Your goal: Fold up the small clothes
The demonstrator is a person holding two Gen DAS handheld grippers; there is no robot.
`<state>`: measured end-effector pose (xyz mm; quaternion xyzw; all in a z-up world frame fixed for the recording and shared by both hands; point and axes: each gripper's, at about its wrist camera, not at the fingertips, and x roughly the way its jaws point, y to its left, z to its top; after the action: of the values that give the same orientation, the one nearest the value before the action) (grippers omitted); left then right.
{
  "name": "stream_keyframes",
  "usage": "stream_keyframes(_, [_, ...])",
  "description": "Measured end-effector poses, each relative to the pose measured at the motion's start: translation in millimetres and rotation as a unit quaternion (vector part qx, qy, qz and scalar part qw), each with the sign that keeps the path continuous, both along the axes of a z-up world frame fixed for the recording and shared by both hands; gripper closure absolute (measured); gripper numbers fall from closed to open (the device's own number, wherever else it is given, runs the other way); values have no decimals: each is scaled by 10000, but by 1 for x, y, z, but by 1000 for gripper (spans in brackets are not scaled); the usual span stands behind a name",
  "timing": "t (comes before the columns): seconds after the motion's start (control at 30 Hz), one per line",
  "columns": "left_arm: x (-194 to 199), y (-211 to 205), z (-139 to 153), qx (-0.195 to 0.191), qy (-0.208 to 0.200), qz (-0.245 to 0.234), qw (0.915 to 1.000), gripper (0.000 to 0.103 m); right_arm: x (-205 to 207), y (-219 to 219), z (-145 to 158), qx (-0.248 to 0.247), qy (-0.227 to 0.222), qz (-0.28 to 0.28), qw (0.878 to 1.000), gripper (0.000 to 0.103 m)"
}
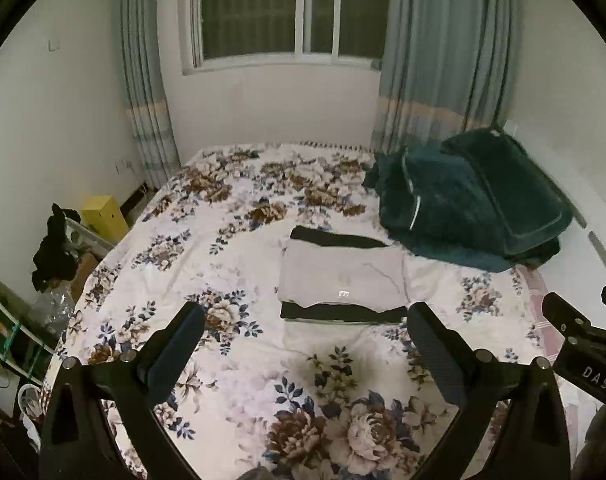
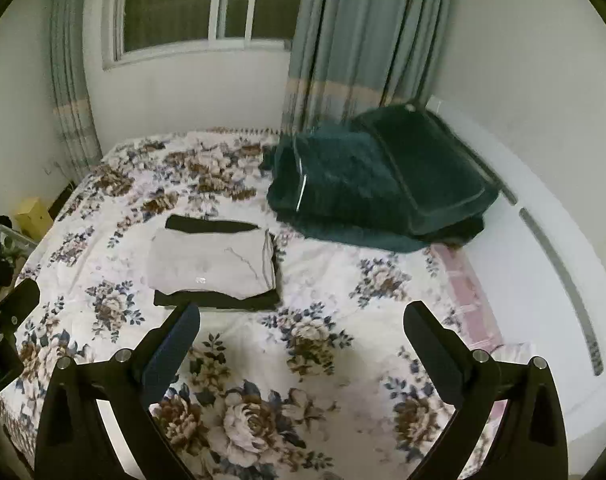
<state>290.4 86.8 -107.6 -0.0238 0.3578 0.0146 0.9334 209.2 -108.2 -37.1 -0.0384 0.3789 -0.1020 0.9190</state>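
Note:
A folded pale grey garment [image 1: 343,274] [image 2: 213,266] lies on top of a folded black garment [image 1: 335,314] [image 2: 219,300] in a neat stack on the floral bedsheet [image 1: 239,360] [image 2: 323,360]. My left gripper [image 1: 305,320] hovers open above the sheet just in front of the stack, with nothing between its fingers. My right gripper [image 2: 301,320] is also open and empty, in front of and to the right of the stack. The right gripper's body shows at the right edge of the left wrist view.
A heap of dark teal blankets and a pillow [image 1: 471,208] [image 2: 379,184] occupies the bed's far right corner. A yellow box [image 1: 105,216] and a cluttered rack with dark cloth [image 1: 57,252] stand left of the bed. Wall, window and curtains lie behind.

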Motion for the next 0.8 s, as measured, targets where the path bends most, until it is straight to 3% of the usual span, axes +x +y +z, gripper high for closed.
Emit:
stream_keyframes(0.43, [-89,2,61,-69,-348,-72,9993,0,-126,8,94,102,-614,255,9977,0])
stream_keyframes(0.8, [-123,-3,76,-4,-481,-141,9987,0,-161,9,119,180,-823,367,9958,0])
